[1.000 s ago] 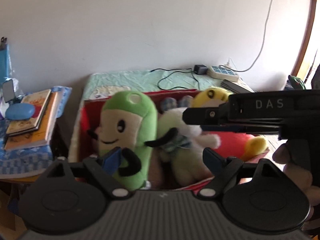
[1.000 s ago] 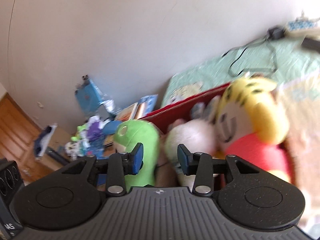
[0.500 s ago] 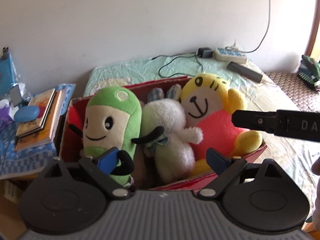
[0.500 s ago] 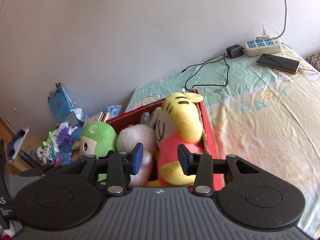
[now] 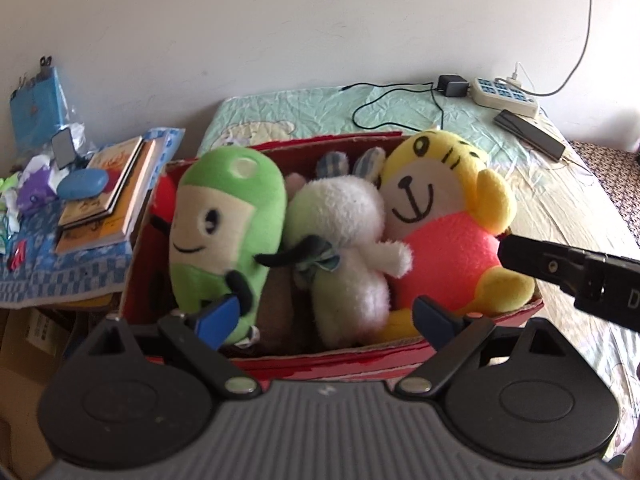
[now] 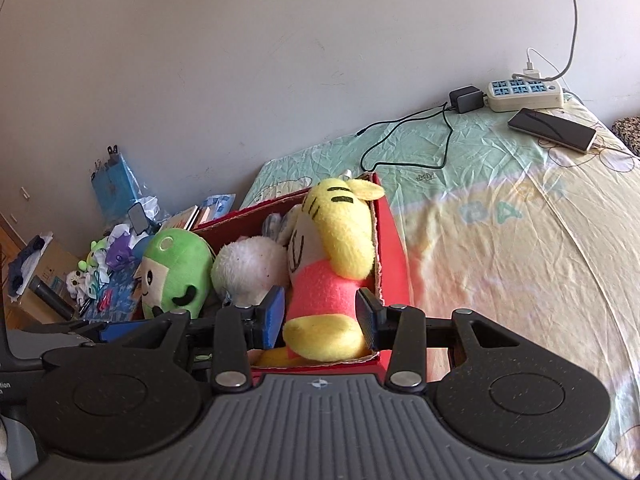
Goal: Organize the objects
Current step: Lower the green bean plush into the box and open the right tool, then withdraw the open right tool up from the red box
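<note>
Three plush toys (image 5: 340,232) already sit packed in the red box (image 5: 328,360), both tools, left tool (image 5: 326,316) and right tool (image 6: 320,318), spread empty; little seems left.

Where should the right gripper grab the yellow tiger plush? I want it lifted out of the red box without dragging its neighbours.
Probably its yellow foot, from the box's near end: it sticks out by the rim, clear of the white plush, and already sits between the open right gripper.
</note>
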The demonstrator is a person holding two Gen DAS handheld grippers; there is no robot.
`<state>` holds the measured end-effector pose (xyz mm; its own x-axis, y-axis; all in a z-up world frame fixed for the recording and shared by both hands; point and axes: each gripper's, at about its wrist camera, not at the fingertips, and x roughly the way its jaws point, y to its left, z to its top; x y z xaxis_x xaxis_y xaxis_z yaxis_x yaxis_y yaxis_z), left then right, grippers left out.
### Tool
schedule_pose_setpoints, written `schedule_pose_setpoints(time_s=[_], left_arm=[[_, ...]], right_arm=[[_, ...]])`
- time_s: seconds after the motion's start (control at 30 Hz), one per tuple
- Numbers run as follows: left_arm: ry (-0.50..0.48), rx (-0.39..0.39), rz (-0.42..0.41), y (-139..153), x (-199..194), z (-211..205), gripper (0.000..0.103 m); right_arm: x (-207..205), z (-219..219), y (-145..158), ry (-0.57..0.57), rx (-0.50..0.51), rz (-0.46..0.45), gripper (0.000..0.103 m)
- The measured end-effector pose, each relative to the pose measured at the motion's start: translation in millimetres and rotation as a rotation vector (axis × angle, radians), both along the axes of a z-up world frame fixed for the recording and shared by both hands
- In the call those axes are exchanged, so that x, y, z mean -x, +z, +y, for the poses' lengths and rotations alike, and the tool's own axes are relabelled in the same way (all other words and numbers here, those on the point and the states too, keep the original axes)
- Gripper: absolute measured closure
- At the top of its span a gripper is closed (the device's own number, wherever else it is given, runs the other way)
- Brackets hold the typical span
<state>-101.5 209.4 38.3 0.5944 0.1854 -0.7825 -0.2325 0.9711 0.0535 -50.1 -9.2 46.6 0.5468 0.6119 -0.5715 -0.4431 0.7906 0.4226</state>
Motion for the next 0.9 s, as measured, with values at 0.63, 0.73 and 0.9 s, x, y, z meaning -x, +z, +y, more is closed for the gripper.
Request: schedule_pose_setpoints(time_s=[0.63,0.73,0.9], left_arm=[[0.018,-0.002,0.044,-5,-6,22,0.008],[-0.005,0.013,0.032,-1,-4,19,0.008],[-0.034,-0.012,0.009,8,-5,3,0.0]], right_arm=[[1,31,0,0.013,0.046,-0.012,0.06],[4,31,4,0.0,0.075,-0.036,0.059],[10,21,13,-0.044,0.117,-0.08,0.051]])
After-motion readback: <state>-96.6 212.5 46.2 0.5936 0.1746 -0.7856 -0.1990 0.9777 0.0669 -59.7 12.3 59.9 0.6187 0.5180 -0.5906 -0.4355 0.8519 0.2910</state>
